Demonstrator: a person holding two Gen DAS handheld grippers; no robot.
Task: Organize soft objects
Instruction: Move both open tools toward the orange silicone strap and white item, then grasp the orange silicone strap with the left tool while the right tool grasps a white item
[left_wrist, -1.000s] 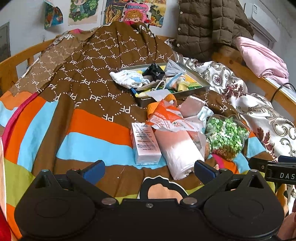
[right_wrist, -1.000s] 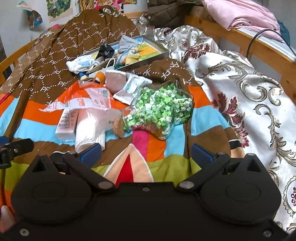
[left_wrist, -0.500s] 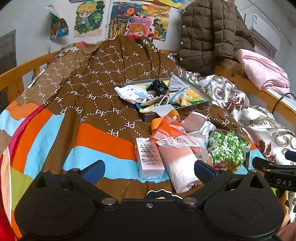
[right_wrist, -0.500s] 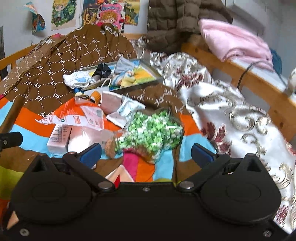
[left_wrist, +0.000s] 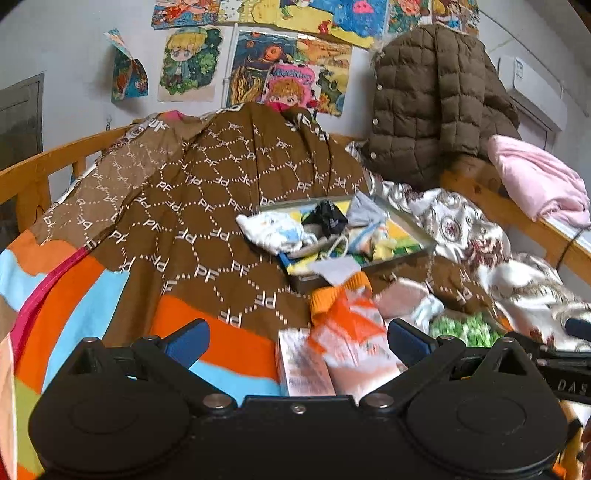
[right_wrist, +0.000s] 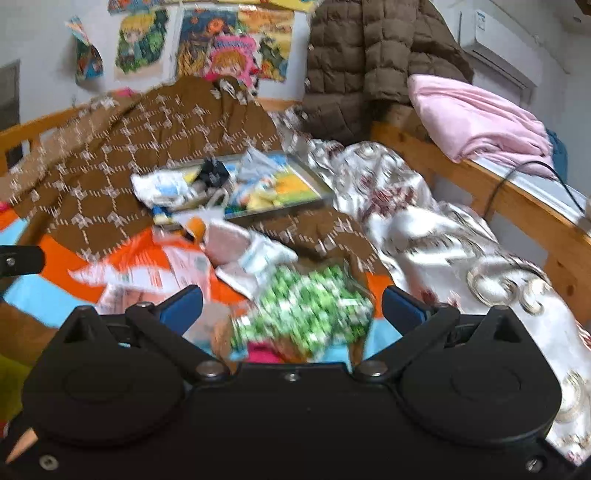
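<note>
left tool (left_wrist: 297, 341): wide open, nothing in it
right tool (right_wrist: 291, 306): spread open too, empty
soft stuff: socks and cloths piled in the tray (left_wrist: 410, 225) at 12 o'clock on the bed
green bag (right_wrist: 306, 310): right between the right tool's fingers

A shallow tray (left_wrist: 417, 254) lies on the bed, tilted, holding a jumble of soft items: a white-and-blue cloth (left_wrist: 273, 230) draped over its left rim, a black item (left_wrist: 327, 218) in the middle, and a grey-blue cloth (left_wrist: 365, 214) beside it. In front of the tray lie an orange bag (left_wrist: 347, 325), a pale pink pouch (left_wrist: 402, 301) and a bag of green pieces (right_wrist: 306, 314).
</note>
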